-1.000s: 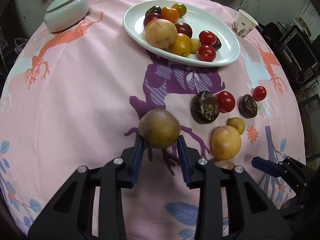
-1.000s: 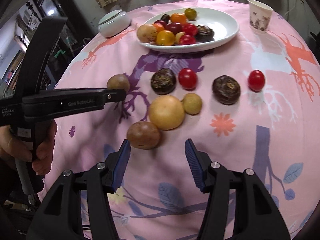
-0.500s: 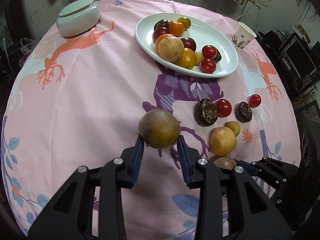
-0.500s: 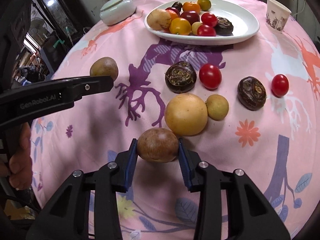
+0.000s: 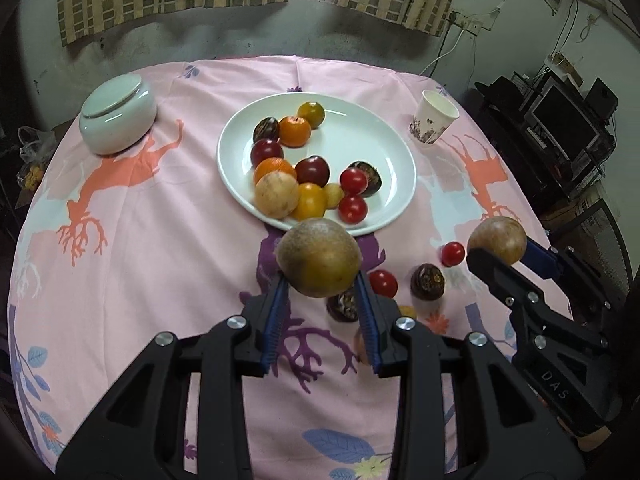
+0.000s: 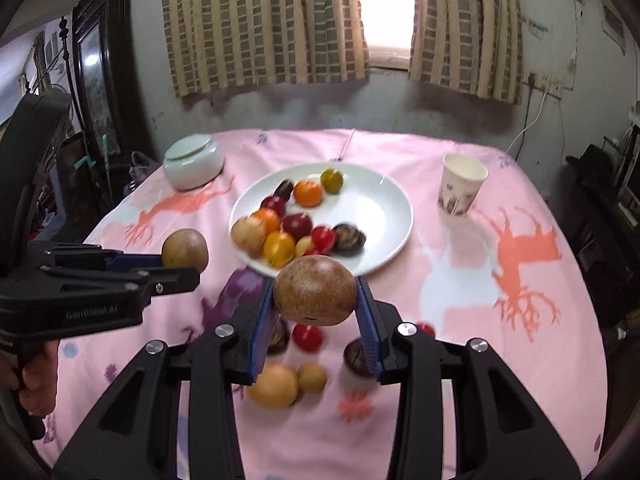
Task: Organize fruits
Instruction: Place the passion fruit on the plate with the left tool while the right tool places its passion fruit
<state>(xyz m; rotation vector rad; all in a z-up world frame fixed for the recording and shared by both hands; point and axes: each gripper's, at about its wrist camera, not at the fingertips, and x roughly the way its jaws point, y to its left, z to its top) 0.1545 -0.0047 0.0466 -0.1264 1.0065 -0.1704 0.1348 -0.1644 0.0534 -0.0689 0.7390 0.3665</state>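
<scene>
A round, dull yellow-brown fruit is clamped between the blue pads of the left tongs, held in the air above the pink printed tablecloth of the table. A second round, reddish-brown fruit is gripped in the right tongs, also clear of the cloth. Beyond both stands a white oval ceramic plate carrying mixed small fruits. Loose fruits lie on the cloth below the tongs. A lidded pale green ceramic jar and a patterned paper cup stand further back.

Both tools, left tool and right tool, clamped, tilted downward.
</scene>
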